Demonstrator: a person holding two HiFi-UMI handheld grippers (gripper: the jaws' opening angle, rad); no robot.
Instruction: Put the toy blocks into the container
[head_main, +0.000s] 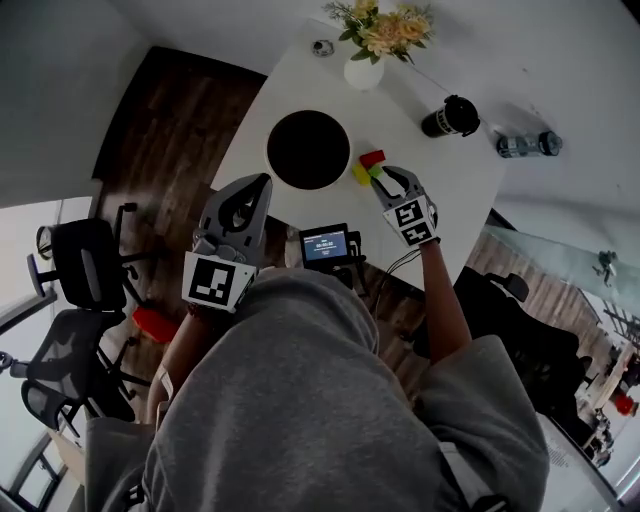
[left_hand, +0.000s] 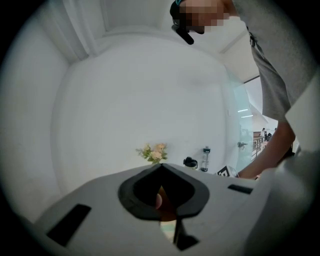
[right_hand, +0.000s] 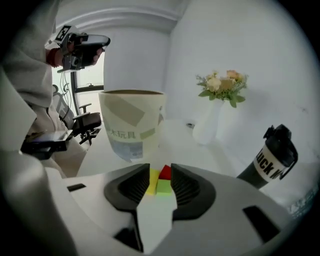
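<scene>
White table (head_main: 460, 190) carries everything that matters. Container (head_main: 269, 148) is a pale paper tub standing upright near the middle. Its inside reads dark from the head view and I can't make out any block in it, so I count nothing as loaded. Left gripper (head_main: 258, 185) hangs back by the person's body, well apart from the tub and the blocks. In its own view the pads meet at the tips (left_hand: 161, 167) with nothing clamped between them, so it's idle. Right gripper (head_main: 385, 178) is the working one, angled down at the blocks just beside the tub. Its jaws stand partly apart, about half way, and hold nothing (right_hand: 160, 172). All three toy blocks sit in a tight cluster on the table, touching each other: red block (head_main: 372, 158) farthest from the person, yellow block (head_main: 359, 174) on the tub side, green block (head_main: 376, 171) right at the jaw tips. In the right gripper view the green block (right_hand: 163, 186) and red block (right_hand: 165, 172) line up in the gap between the pads, with the yellow block (right_hand: 154, 181) off towards the left pad. Can't tell if a pad touches any of them. My read: task at the very start — zero of three visible blocks in the tub, first pick lined up but not closed, green looks the likely first grab.
</scene>
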